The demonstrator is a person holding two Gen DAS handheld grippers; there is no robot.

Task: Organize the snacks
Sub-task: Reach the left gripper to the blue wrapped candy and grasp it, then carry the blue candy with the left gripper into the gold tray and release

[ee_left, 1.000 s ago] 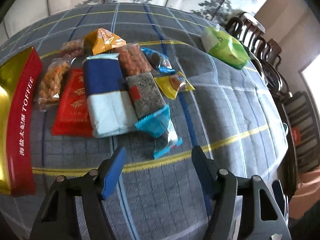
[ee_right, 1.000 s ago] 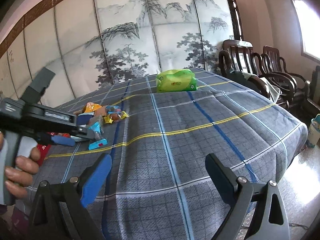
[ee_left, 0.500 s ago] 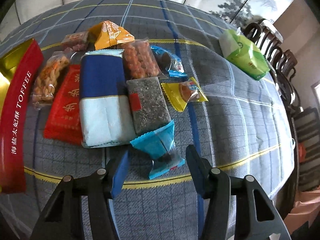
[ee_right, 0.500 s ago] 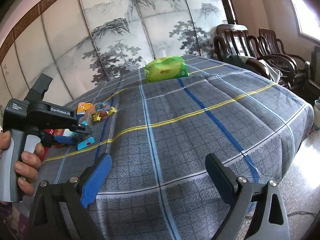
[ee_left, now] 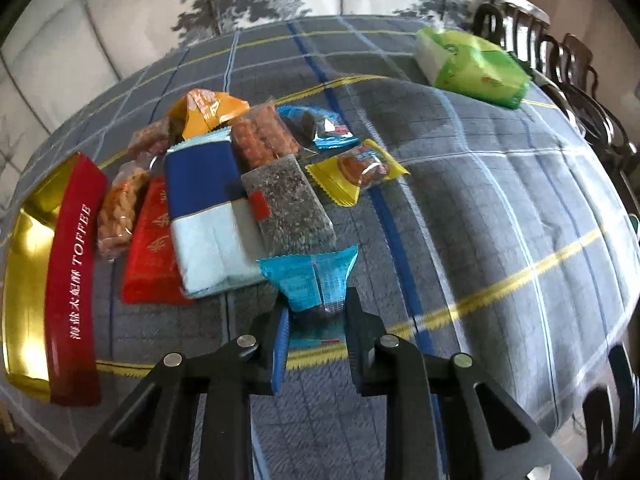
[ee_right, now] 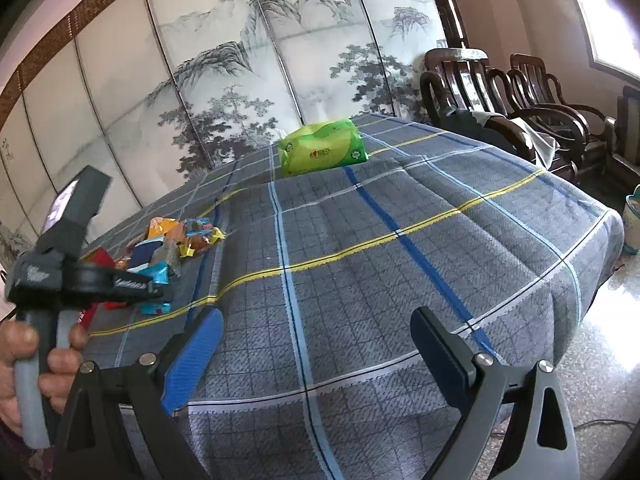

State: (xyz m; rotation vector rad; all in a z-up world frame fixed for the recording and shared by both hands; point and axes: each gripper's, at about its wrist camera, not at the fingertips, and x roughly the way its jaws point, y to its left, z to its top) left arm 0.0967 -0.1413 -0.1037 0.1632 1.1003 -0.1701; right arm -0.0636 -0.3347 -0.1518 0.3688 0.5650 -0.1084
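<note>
Several wrapped snacks lie in a heap on the plaid tablecloth point(ee_left: 500, 200): a blue-and-white pack point(ee_left: 204, 200), a red pack point(ee_left: 150, 248), a grey sesame bar point(ee_left: 286, 204), a yellow candy point(ee_left: 358, 170) and an orange pouch point(ee_left: 204, 110). My left gripper point(ee_left: 316, 320) has its jaws closed around a light-blue wrapped snack point(ee_left: 316, 276) at the heap's near edge. The red-and-gold toffee box point(ee_left: 68, 280) lies open at the left. My right gripper point(ee_right: 316, 356) is open and empty over the table's near side. The heap point(ee_right: 176, 244) also shows in the right wrist view.
A green tissue pack point(ee_left: 472, 66) sits at the far right of the table; it also shows in the right wrist view point(ee_right: 322, 152). Dark wooden chairs point(ee_right: 500, 100) stand beyond the table's right edge. A painted folding screen point(ee_right: 260, 72) stands behind.
My left gripper moved forward to the light-blue snack and its jaws closed around it. The right gripper stayed open and shifted only slightly.
</note>
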